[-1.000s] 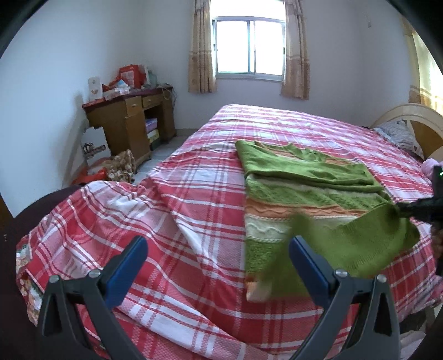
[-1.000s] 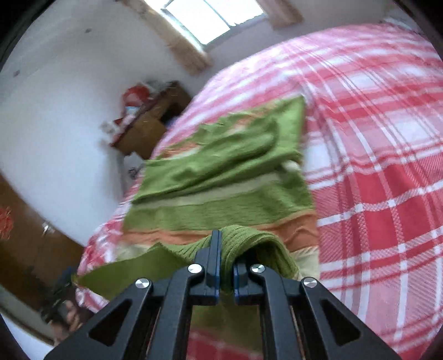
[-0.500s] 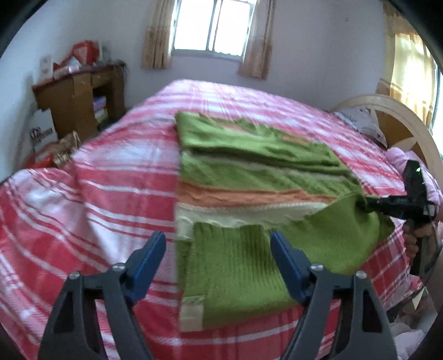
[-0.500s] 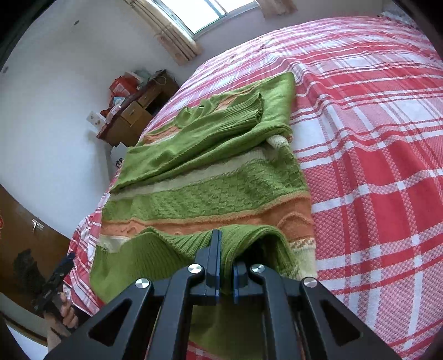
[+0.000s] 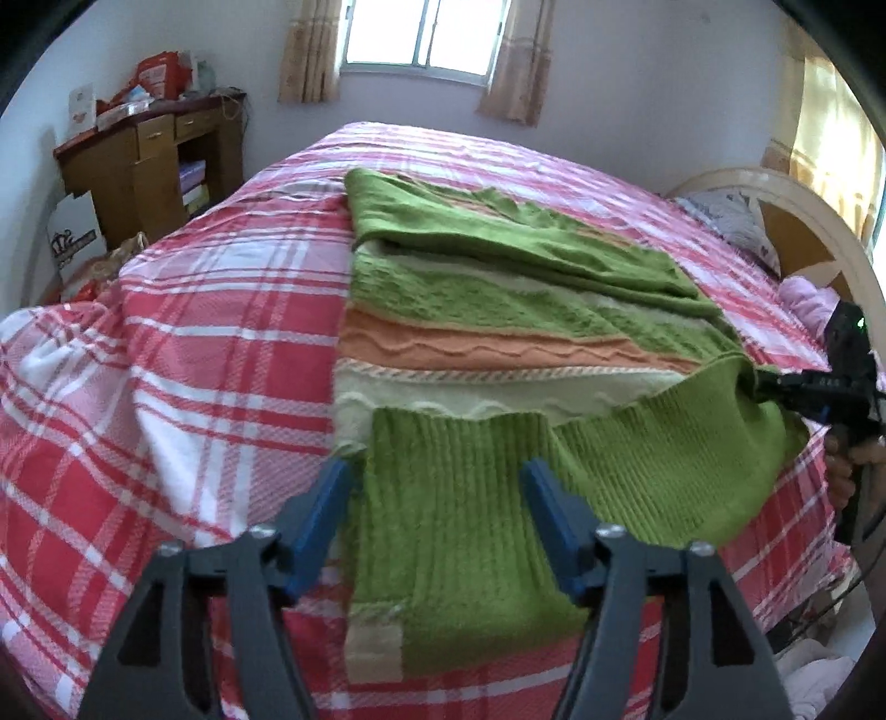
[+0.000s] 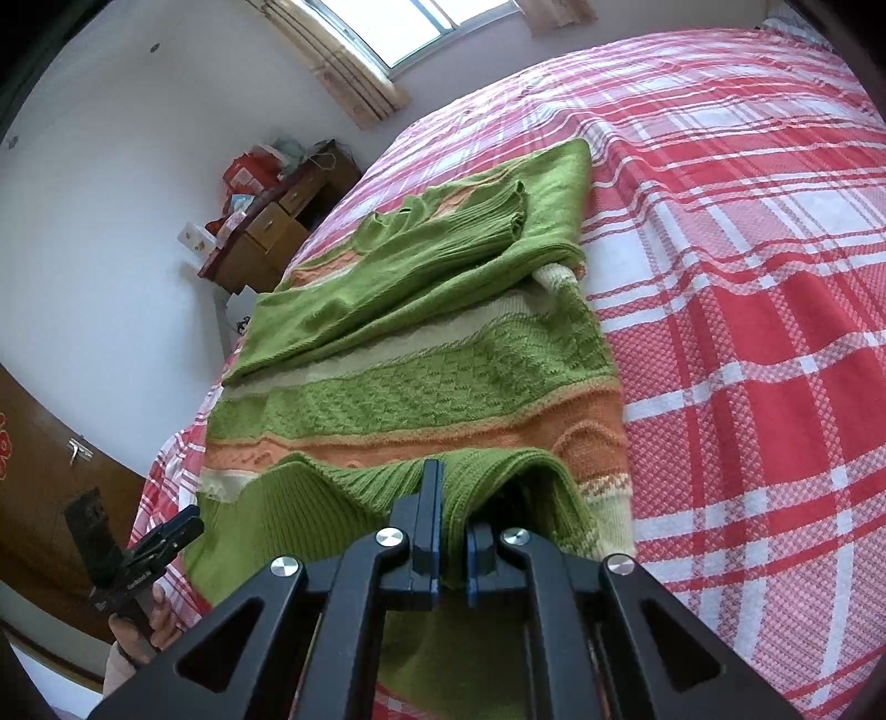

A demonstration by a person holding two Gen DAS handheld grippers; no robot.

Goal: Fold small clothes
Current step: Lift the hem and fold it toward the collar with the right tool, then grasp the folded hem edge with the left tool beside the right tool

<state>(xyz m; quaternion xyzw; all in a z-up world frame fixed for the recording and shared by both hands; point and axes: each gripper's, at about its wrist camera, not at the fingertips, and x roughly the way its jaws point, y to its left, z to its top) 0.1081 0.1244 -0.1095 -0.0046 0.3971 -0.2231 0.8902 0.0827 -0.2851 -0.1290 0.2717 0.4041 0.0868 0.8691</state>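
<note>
A green knit sweater (image 5: pixel 498 288) with orange and cream stripes lies on the red plaid bed (image 5: pixel 194 332). One sleeve is folded across its top. My left gripper (image 5: pixel 437 504) is open just above the ribbed green hem (image 5: pixel 443 498), one finger at its left edge and the other over the cloth. My right gripper (image 6: pixel 451 520) is shut on the hem's right corner (image 6: pixel 498 471) and holds it lifted; it shows at the right in the left wrist view (image 5: pixel 775 387). The left gripper shows at the lower left in the right wrist view (image 6: pixel 183 531).
A wooden desk (image 5: pixel 149 149) with clutter stands by the far left wall under a window (image 5: pixel 421 33). A curved headboard (image 5: pixel 803 221) and a pillow (image 5: pixel 731 221) are at the right. The bed's near edge drops off below my grippers.
My left gripper has moved right and down, from beside the sweater to over its hem. The right gripper still holds the lifted hem corner and has drawn it up over the sweater's lower stripes.
</note>
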